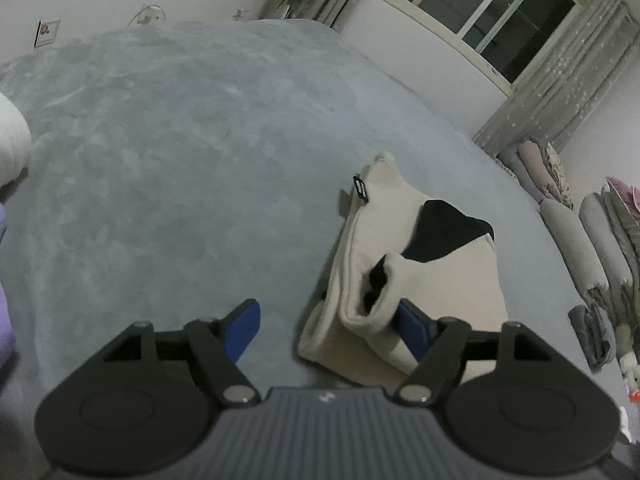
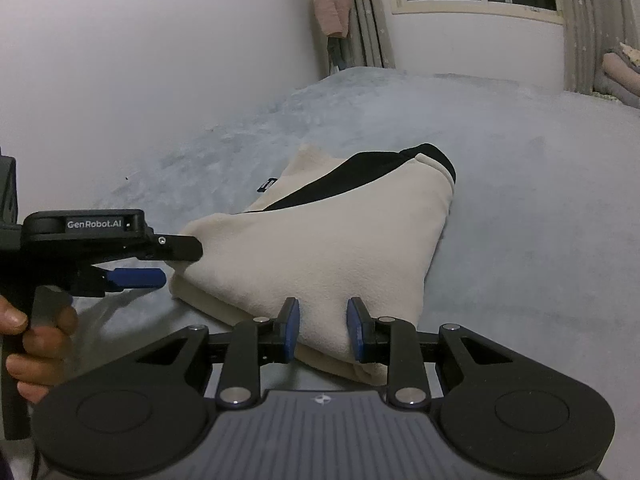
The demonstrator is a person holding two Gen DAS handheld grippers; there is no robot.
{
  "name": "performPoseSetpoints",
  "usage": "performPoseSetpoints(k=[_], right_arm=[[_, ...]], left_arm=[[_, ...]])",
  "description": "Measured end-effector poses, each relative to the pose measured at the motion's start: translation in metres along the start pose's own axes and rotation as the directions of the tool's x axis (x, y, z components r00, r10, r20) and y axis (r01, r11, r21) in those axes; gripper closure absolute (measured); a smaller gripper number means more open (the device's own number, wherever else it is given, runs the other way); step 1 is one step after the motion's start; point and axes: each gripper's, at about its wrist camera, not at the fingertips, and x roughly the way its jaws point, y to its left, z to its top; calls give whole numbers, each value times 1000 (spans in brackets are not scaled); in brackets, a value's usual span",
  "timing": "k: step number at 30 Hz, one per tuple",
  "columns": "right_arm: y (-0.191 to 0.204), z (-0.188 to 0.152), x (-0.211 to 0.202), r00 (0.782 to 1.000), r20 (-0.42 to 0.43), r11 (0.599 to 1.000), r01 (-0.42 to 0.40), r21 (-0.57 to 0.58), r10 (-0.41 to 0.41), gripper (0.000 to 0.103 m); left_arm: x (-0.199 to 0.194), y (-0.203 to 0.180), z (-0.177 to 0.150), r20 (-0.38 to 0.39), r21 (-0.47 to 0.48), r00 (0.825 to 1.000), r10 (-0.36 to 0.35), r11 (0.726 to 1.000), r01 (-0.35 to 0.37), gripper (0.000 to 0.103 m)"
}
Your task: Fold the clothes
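**Cream garment bunched between both grippers on the bed**

The likeliest trouble from here is the stacked layers sliding apart: the right gripper [image 2: 322, 330] has a thick hump of fabric between its blue pads [image 2: 290, 330], with the pads part-closed around it, and soft fleece could slip out if lifted or dragged by so bulky a bite. The left gripper [image 1: 326, 324] stands wide apart, holding nothing; only its right-hand pad touches a rolled cuff, which could snag and pull a layer open.

The cream garment [image 2: 320, 240] lies directly ahead of the right gripper and ahead-right of the left one, on the grey blanket [image 1: 180, 140]. It looks folded into a compact, several-layered bundle (a black panel shows at its far side), with uneven edges and a small black label poking out.
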Motion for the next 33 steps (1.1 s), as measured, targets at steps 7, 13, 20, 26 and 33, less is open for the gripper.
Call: performPoseSetpoints(k=[7, 13, 20, 26, 33], right_arm=[[2, -2, -1, 1000, 13, 1000, 10, 6, -10, 77], [4, -3, -2, 1000, 20, 1000, 14, 7, -14, 77], [-19, 1, -19, 989, 77, 978, -135, 159, 124, 36], [-75, -10, -17, 983, 66, 844, -179, 505, 169, 9], [-82, -27, 11, 950, 147, 699, -302, 648, 275, 9]], left_arm=[[8, -8, -1, 12, 40, 1000, 21, 999, -21, 8], [14, -16, -4, 21, 82, 1000, 6, 997, -7, 55], [14, -12, -3, 14, 60, 999, -43, 997, 42, 72], [12, -8, -5, 13, 44, 999, -51, 998, 50, 73], [9, -7, -8, 13, 36, 998, -59, 998, 59, 74]])
